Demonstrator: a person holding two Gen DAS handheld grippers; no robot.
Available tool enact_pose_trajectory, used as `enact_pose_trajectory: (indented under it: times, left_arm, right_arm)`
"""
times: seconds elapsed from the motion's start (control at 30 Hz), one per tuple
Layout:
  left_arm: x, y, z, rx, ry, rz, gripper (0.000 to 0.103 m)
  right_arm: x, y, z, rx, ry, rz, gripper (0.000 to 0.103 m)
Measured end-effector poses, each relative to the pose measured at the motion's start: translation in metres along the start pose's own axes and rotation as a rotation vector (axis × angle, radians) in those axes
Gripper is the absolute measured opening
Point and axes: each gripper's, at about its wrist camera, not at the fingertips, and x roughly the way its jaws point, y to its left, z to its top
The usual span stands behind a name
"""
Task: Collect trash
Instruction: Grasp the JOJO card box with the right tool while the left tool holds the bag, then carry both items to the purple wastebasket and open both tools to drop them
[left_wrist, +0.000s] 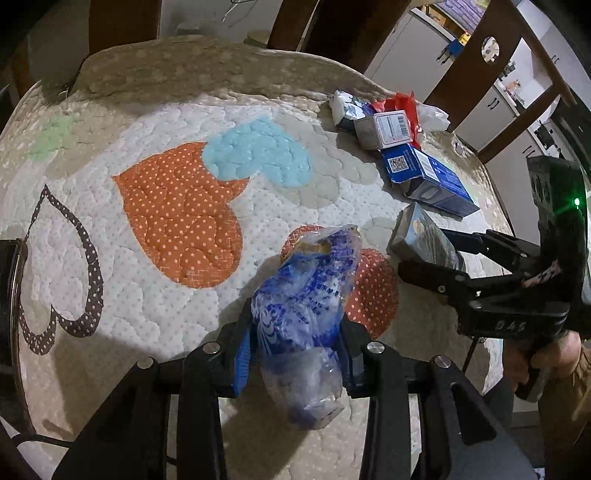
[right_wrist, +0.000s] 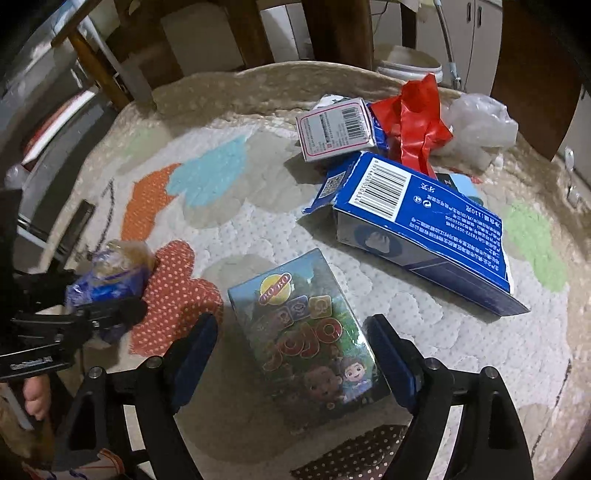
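Observation:
My left gripper (left_wrist: 295, 332) is shut on a crumpled blue-and-white plastic wrapper (left_wrist: 306, 295), which sticks out forward just above the quilted tablecloth (left_wrist: 155, 110). The right wrist view shows that gripper (right_wrist: 99, 291) and wrapper (right_wrist: 110, 273) at the left edge. A small cartoon-printed box (right_wrist: 310, 339) lies flat on the cloth. My right gripper (right_wrist: 291, 321) stands open around it, one pad on each long side, with a gap showing on the left. From the left wrist view the right gripper (left_wrist: 424, 251) straddles the same box (left_wrist: 421, 236).
Further back lie a long blue carton (right_wrist: 424, 229), a small white barcode box (right_wrist: 336, 129), a red wrapper (right_wrist: 417, 118) and a clear plastic bag (right_wrist: 480, 122). Wooden chairs (left_wrist: 491, 74) ring the round table. A hand (left_wrist: 546, 354) holds the right gripper.

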Motion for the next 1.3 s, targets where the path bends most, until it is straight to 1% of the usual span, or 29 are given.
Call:
enact_pose_trajectory:
  times: [0.07,0.1,0.13,0.17,0.2,0.23,0.27,0.4,0.5,0.57,0.8,1.07,1.3]
  left_arm:
    - [0.001,-0.001,0.0,-0.004,-0.009,0.016,0.045]
    - [0.002,-0.003,0.0,0.0,-0.016,0.041,0.047]
    - [0.007,-0.007,0.002,0.006,-0.018,0.065,0.047]
    - [0.008,-0.011,0.0,0.019,-0.022,0.109,0.047]
    - [0.008,-0.015,-0.002,0.031,-0.03,0.148,0.047]
    - [0.007,-0.017,-0.003,0.036,-0.034,0.161,0.038]
    - [0.004,-0.02,-0.005,0.04,-0.04,0.166,0.031]
    - [-0.016,-0.02,-0.01,0.009,-0.074,0.132,0.031]
    - [-0.031,-0.024,-0.014,0.004,-0.092,0.116,0.031]
    - [-0.041,-0.029,-0.016,0.014,-0.104,0.118,0.031]
    - [-0.064,-0.064,-0.019,0.095,-0.143,0.152,0.031]
    - [-0.075,-0.112,-0.023,0.21,-0.171,0.127,0.031]
    - [-0.074,-0.152,-0.023,0.293,-0.162,0.105,0.031]
  right_arm:
    - [0.0,0.004,-0.001,-0.002,-0.006,-0.049,0.08]
    - [0.0,0.004,-0.002,-0.004,-0.009,-0.063,0.074]
    - [-0.001,0.004,-0.003,-0.006,-0.011,-0.081,0.071]
    - [-0.004,0.004,-0.006,-0.002,-0.016,-0.089,0.064]
    - [-0.006,0.001,-0.008,0.005,-0.018,-0.089,0.06]
    - [-0.01,-0.002,-0.01,0.019,-0.017,-0.089,0.059]
    - [-0.013,-0.004,-0.014,0.035,-0.02,-0.088,0.059]
    - [-0.033,-0.015,-0.031,0.086,-0.047,-0.081,0.059]
    - [-0.052,-0.027,-0.049,0.153,-0.076,-0.06,0.059]
    - [-0.062,-0.033,-0.059,0.191,-0.093,-0.05,0.059]
    - [-0.106,-0.053,-0.101,0.311,-0.171,-0.044,0.059]
    - [-0.152,-0.08,-0.137,0.418,-0.267,-0.073,0.059]
    - [-0.17,-0.097,-0.156,0.463,-0.312,-0.099,0.059]
